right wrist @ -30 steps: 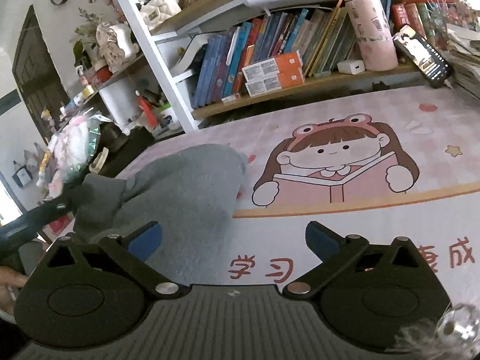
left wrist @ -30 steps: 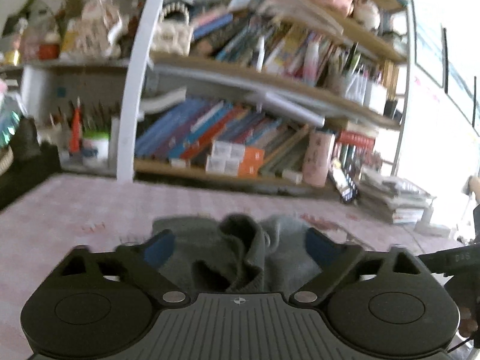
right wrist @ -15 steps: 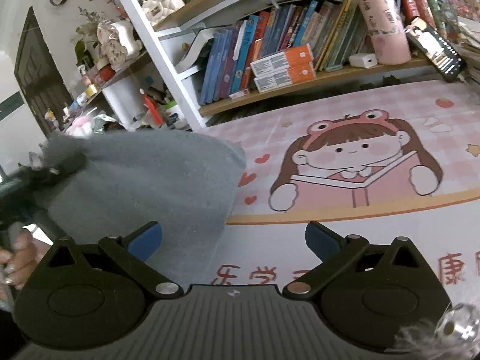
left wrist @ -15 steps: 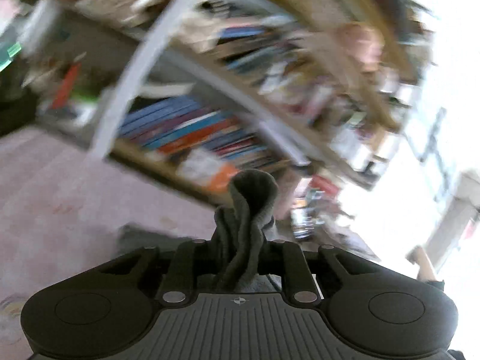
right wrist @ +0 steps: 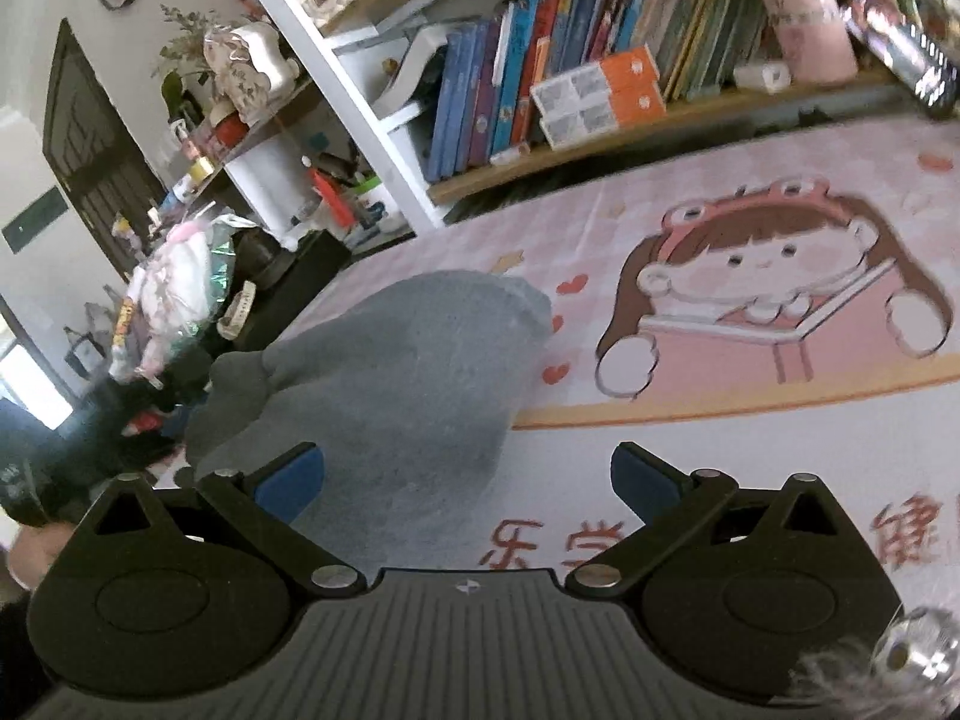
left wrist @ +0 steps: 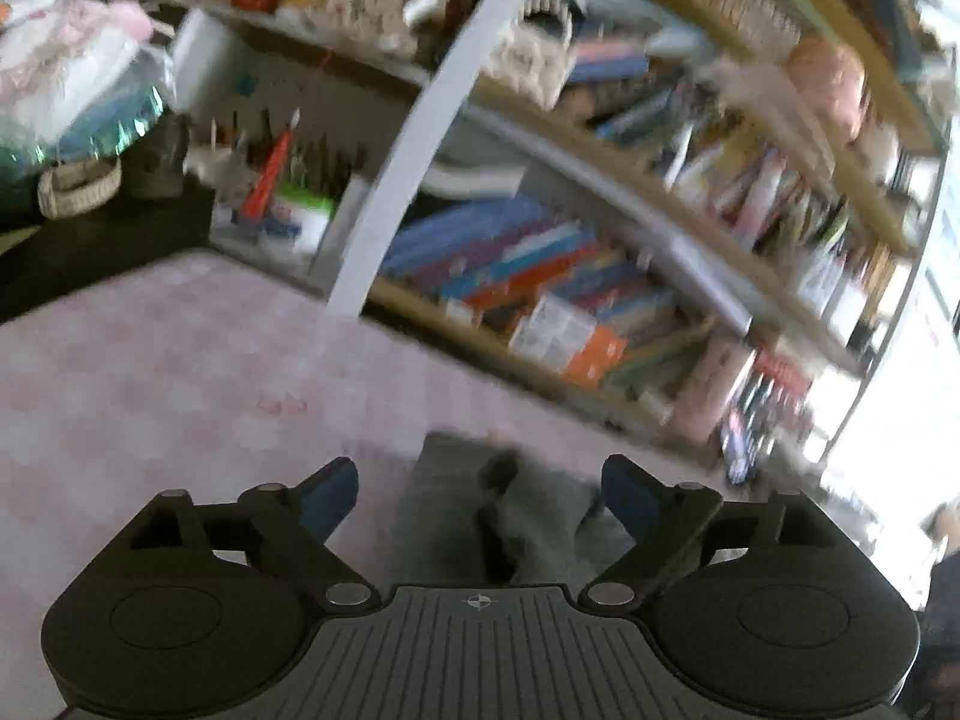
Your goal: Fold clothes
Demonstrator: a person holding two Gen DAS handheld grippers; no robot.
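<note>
A grey garment (right wrist: 408, 360) lies rumpled on the pink cartoon mat (right wrist: 750, 312), one edge bunched up at its left. In the left wrist view the same garment (left wrist: 528, 516) sits low between the blue pads of my left gripper (left wrist: 480, 483). Its jaws are opening wide and the pads do not press the cloth. My right gripper (right wrist: 465, 468) is open, hovering over the garment's near right edge with nothing pinched. The left wrist picture is blurred by motion.
A white-framed bookshelf (right wrist: 570, 78) crammed with books runs along the mat's far side. A dark side table with bags and clutter (right wrist: 180, 276) stands at the left. A hand (right wrist: 27, 552) shows at the left edge.
Half a second ago my left gripper was shut on a raised bunch of the grey garment. It has since let go and the cloth has dropped back onto the mat. The right gripper stayed open.
</note>
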